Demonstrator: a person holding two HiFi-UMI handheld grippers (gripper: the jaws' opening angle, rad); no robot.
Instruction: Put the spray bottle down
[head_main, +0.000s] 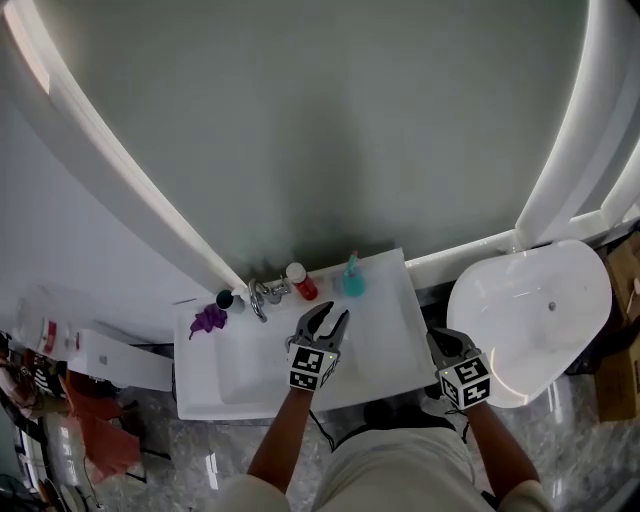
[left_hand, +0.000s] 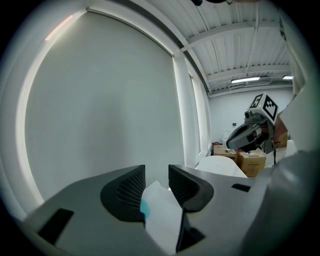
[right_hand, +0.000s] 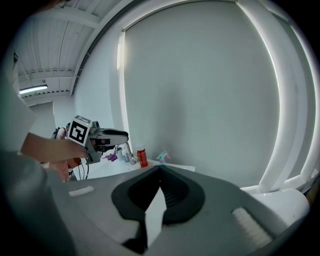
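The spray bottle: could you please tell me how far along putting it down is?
Done, it seems: the spray bottle stands upright on the sink ledge beside the red bottle, touched by neither tongs. In hand: nothing; left tongs open, right tongs shut, both empty. Remaining: nothing apparent.

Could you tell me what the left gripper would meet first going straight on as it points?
Probably the teal plastic spray bottle on the back ledge of the white basin; depth is unclear.
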